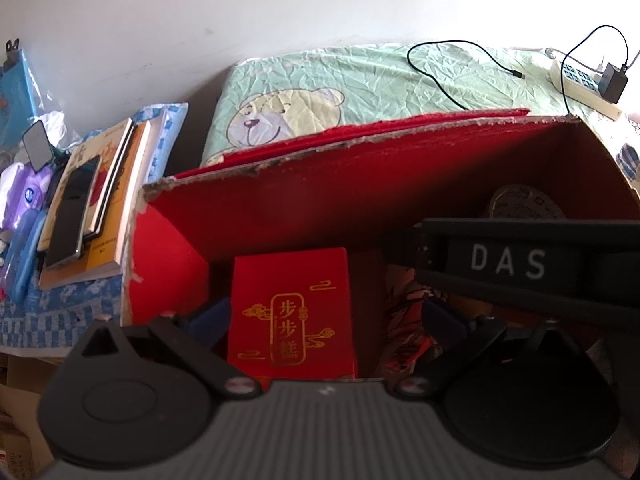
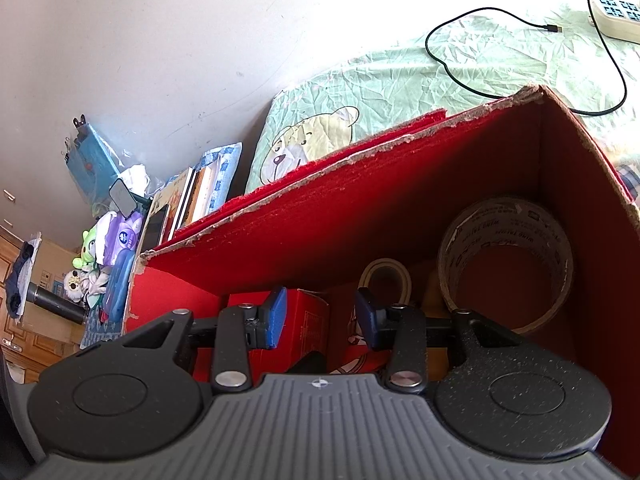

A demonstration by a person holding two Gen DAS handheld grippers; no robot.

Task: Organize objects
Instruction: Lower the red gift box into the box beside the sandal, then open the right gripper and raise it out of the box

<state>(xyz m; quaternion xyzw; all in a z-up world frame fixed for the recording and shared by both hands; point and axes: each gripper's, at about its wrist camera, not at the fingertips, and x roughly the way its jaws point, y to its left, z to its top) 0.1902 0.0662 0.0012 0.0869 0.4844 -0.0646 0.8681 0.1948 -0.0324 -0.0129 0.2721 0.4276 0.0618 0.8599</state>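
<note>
A large red carton [image 1: 360, 148] [image 2: 340, 216] with torn edges stands open on the bed. Inside it lies a small red box [image 1: 292, 312] with gold characters. My left gripper [image 1: 326, 318] is open over this box, its blue pads [image 1: 212, 316] wide on either side, the right-hand pad clear of it. The right gripper's black body marked DAS [image 1: 508, 260] crosses the carton's right half. My right gripper [image 2: 323, 318] is open inside the carton above the red box [image 2: 308, 320], with nothing gripped. A big tape roll [image 2: 504, 264] [image 1: 524, 202] and a smaller white roll [image 2: 386, 280] lean in the far corner.
Left of the carton, a stack of books with a phone on top [image 1: 88, 208] lies on a blue checked cloth [image 1: 60, 312]. A purple wipes pack [image 2: 120, 236] and a plush toy [image 2: 86, 248] sit beyond. The green bear sheet [image 1: 360, 80] holds a black cable [image 1: 440, 76] and a power strip [image 1: 580, 84].
</note>
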